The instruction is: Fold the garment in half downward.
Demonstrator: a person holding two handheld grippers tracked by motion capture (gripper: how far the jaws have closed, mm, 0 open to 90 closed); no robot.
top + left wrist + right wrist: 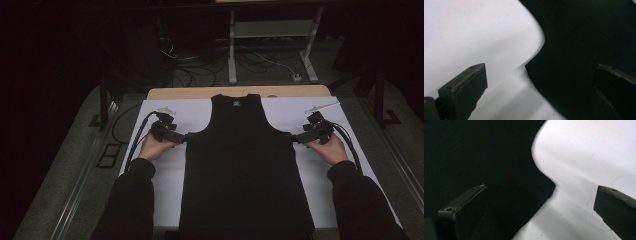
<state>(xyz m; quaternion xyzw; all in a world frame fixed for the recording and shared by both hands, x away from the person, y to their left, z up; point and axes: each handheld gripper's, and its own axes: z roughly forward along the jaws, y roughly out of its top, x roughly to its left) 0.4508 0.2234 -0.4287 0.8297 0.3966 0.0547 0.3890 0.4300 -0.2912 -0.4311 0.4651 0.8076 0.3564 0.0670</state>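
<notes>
Your black tank top [246, 165] is lying flat on the white sheet [330, 165] that covers the table, neck toward the far edge and hem hanging just past the near edge, pretty much centred between the left and right edges. Both claws are parked at the underarm corners: the left gripper [184, 138] at the left one, the right gripper [295, 138] at the right one.

Neither has bitten yet. In the left gripper view the jaws stand wide apart with the underarm corner [530, 68] sitting between them, and the right gripper view shows the same thing mirrored [550, 187].

My guess is you're about to pinch both corners for a fold or a lift. So go in low and level, slide the bottom jaw under the fabric edge rather than pressing down on top, and get the seam corner well inside the pads before you close. Close both sides together, otherwise one side drags and the shirt skews on the sheet. Watch that you don't grab the sheet along with it.
</notes>
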